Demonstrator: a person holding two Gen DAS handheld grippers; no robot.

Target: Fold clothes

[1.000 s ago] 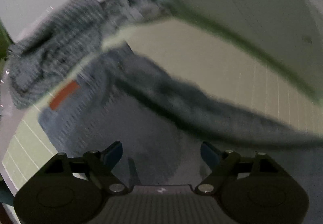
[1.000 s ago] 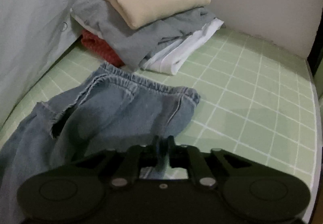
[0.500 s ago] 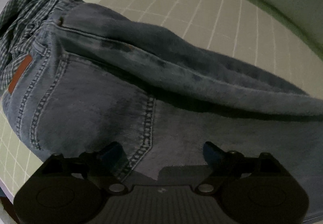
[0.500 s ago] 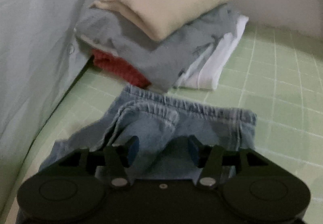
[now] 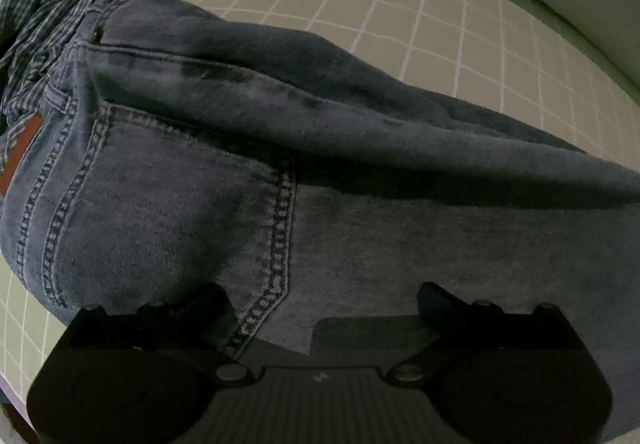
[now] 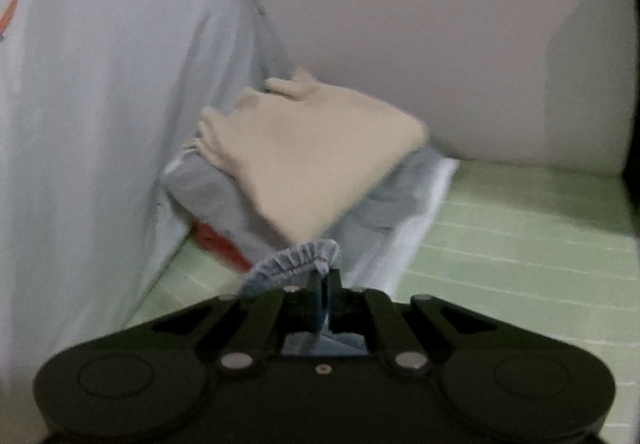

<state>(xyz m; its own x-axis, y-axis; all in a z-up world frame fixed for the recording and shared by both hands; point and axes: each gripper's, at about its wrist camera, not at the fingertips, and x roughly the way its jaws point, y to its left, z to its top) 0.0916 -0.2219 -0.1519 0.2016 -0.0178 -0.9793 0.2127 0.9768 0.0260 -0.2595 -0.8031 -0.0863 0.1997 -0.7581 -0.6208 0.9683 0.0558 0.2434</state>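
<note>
A pair of blue jeans (image 5: 224, 204) fills the left wrist view, back pocket and orange waist patch showing, one leg folded across toward the right. My left gripper (image 5: 320, 304) hovers open just over the pocket's lower corner, nothing between its fingers. In the right wrist view my right gripper (image 6: 320, 284) is shut on the jeans' gathered cuff (image 6: 296, 264), lifted in front of a folded stack (image 6: 312, 172).
The stack has a beige top, grey, white and red layers, against a pale blue sheet (image 6: 100, 124) at the left and a wall behind. A striped shirt (image 5: 52, 8) lies crumpled beyond the jeans' waist. Green checked bedding (image 5: 360, 16) stretches to the right.
My right gripper opened over the jeans' cuff, then shut on it and lifted it toward the stack. My left gripper dropped close over the jeans' seat and stayed open.
</note>
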